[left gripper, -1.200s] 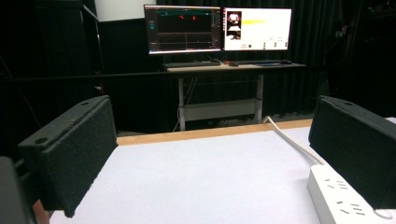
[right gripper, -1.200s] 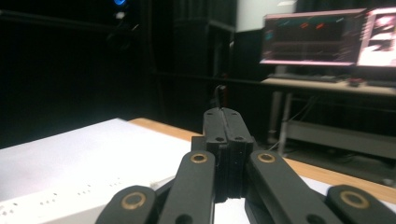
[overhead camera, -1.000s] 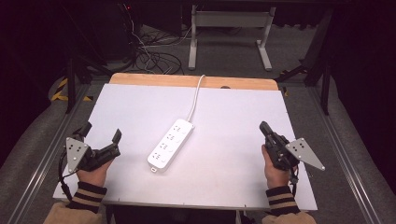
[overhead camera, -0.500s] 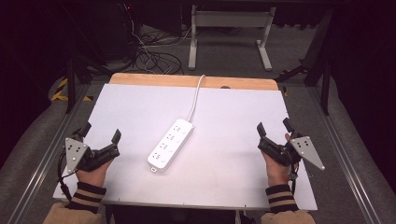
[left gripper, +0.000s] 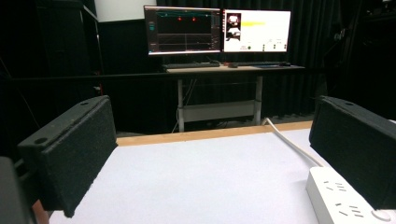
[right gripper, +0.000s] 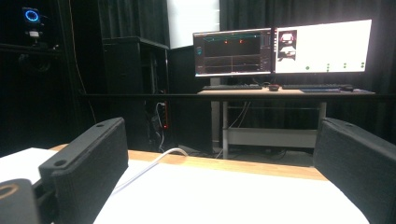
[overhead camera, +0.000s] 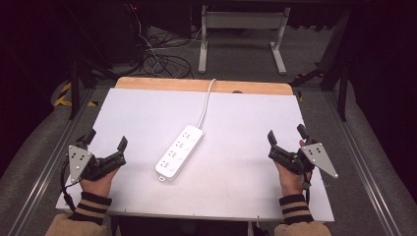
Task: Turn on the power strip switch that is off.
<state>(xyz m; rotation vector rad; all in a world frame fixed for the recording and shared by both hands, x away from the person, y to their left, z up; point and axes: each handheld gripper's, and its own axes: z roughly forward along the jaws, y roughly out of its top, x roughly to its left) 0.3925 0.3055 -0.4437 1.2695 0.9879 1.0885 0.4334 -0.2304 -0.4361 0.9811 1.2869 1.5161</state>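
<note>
A white-topped table (overhead camera: 246,123) carries a white power strip (overhead camera: 180,150) lying slantwise at its middle, its cord (overhead camera: 205,103) running off the far edge. The left gripper (overhead camera: 105,142) rests near the left edge, jaws apart; the right gripper (overhead camera: 285,138) near the right edge, jaws spread too. Both seem to hold nothing.

Black foam-padded fingers (left gripper: 74,158), grey three-cornered plates, striped dark-and-tan sleeve cuffs (overhead camera: 91,206)

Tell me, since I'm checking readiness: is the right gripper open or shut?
Open: the right gripper has its jaws spread wide apart, holding nothing.
</note>
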